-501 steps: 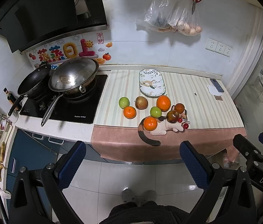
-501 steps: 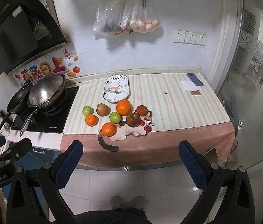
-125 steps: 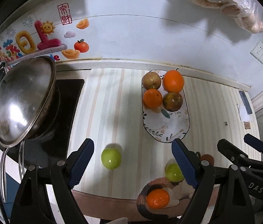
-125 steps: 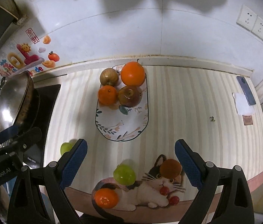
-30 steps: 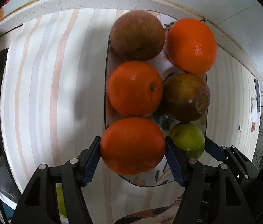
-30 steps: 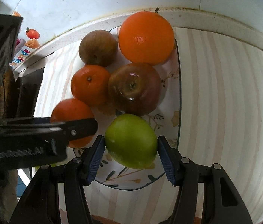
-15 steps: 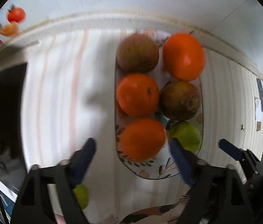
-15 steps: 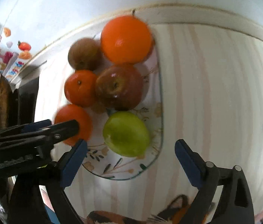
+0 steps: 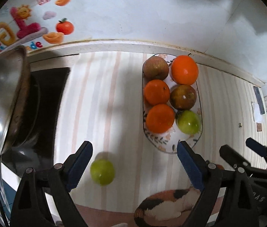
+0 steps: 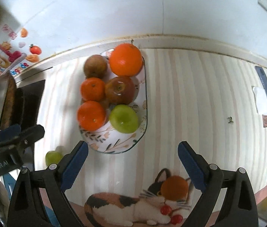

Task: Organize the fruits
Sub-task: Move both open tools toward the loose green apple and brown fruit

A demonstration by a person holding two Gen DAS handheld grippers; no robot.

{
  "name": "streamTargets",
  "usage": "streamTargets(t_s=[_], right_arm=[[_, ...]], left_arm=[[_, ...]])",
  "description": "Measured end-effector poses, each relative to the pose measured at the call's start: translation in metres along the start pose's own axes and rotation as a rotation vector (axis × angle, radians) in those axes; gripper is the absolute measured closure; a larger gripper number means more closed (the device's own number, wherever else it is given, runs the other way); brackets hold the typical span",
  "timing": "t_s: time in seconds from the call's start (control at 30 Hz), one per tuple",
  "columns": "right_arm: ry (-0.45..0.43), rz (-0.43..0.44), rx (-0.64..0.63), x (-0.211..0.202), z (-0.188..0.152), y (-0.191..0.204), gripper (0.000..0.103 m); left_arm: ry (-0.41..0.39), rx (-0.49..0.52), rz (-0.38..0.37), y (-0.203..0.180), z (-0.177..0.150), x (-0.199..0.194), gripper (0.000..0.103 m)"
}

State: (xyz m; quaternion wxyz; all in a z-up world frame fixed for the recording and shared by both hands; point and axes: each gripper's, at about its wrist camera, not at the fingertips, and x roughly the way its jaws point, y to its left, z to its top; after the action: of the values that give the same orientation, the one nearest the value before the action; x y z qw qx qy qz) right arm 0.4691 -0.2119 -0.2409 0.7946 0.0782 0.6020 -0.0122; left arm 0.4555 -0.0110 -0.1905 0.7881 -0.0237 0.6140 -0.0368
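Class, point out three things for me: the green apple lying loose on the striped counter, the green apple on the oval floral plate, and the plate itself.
Loose green apple [image 9: 102,172], left wrist view, middle of its skin.
Green apple on the plate [image 10: 124,118], right wrist view, near its stem dimple.
Oval floral plate [image 10: 112,144], right wrist view, bare near end.

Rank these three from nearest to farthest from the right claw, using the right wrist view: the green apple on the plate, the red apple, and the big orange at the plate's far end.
1. Green apple, at the plate's near end, just beyond the open right claw.
2. Red apple, mid-plate, behind the green one.
3. Big orange, at the far end by the wall.
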Motion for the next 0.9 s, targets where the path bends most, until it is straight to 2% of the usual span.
streamTargets(t_s=[0.1,0.27,0.63,0.87,0.9], right_arm=[[-0.037,-0.003,-0.015,-0.021,-0.01,0.01,0.005],[-0.08,-0.009,-0.022,-0.048,-0.027,0.019,0.005],[-0.179,-0.002,-0.044,-0.103,-0.055,0.034,0.005],[-0.2,0.068,-0.009,-0.125,-0.061,0.029,0.005],[-0.201,0.076,0.006,-0.126,-0.061,0.025,0.003]], left_arm=[[-0.056,0.0,0.029,0.003,-0.014,-0.018,0.012],[-0.121,0.006,0.034,0.006,-0.033,-0.044,0.012],[-0.195,0.006,0.007,0.011,-0.06,-0.092,0.012],[-0.226,-0.003,-0.021,0.015,-0.062,-0.106,0.012],[-0.226,-0.009,-0.024,0.017,-0.061,-0.105,0.012]])
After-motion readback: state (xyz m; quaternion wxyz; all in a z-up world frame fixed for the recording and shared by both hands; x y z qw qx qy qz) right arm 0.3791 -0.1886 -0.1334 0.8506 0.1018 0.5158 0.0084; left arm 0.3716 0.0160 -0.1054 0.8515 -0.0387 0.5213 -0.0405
